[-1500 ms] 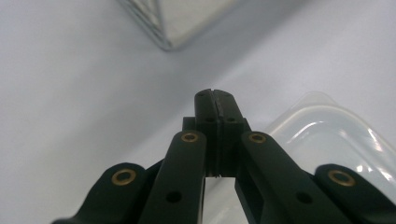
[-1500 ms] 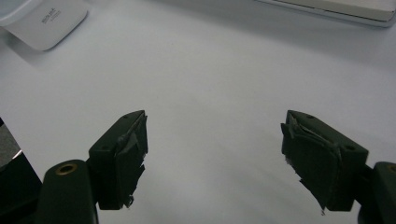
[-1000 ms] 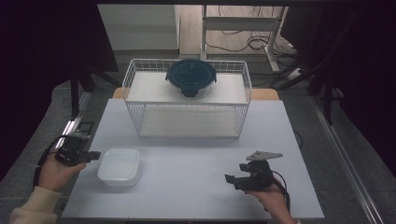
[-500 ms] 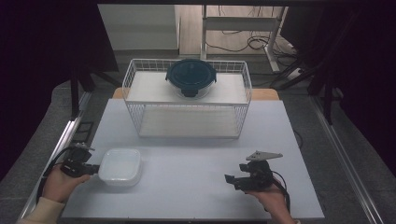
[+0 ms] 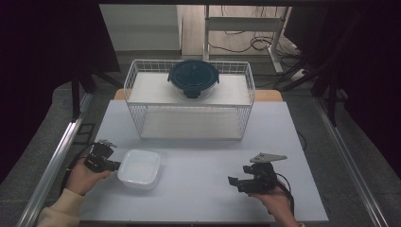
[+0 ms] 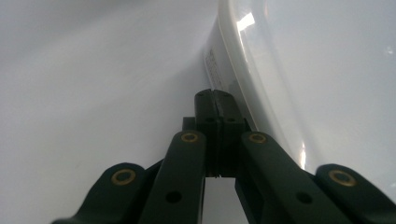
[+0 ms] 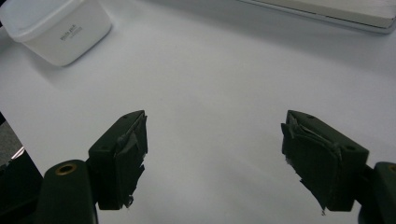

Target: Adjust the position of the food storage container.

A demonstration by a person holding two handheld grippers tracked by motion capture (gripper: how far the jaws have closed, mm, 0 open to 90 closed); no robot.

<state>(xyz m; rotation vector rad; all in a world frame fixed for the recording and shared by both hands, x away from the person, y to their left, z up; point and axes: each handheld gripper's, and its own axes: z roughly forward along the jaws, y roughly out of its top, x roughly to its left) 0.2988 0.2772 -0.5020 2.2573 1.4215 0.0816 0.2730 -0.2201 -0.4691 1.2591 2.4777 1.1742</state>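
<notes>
The left gripper (image 6: 215,100), jaws pressed together, sits just beside the white container (image 5: 139,168); its label shows in the right gripper view, where the right gripper (image 7: 215,154) stands spread.

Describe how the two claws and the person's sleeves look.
Both claws are black. The left claw has brass-coloured rivets on its arms. The right claw carries a grey three-cornered plate and a black cable; its pads wear frayed grey tape. The left sleeve is cream.
</notes>
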